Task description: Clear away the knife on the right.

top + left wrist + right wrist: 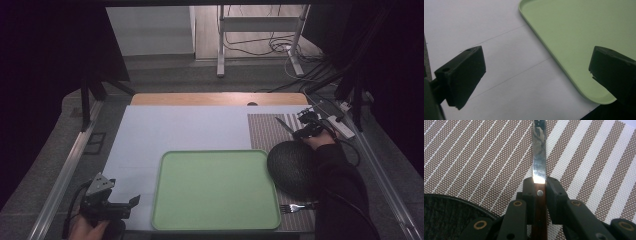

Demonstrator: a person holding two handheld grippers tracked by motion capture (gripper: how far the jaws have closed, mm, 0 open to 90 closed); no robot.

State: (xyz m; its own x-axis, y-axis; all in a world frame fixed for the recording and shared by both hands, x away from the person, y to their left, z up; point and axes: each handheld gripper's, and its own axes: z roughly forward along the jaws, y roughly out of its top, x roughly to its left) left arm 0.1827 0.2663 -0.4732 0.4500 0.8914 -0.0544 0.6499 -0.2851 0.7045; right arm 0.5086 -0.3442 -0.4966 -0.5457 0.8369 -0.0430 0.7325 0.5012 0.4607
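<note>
My right gripper (539,185) had its jaws pressed against both sides of a knife (539,157) at the top of its wooden handle, the steel blade pointing away over the striped placemat (474,157). In the high view the knife (285,125) sat at the mat's far end, just beyond the dark bowl (292,167). My left gripper (534,75) stood wide open, holding nothing, over the white sheet (474,25) beside the near corner of the green tray (564,30).

we look on what seems a lab: cables (280,46) trail across bare floor beside a metal stand (260,30).
</note>
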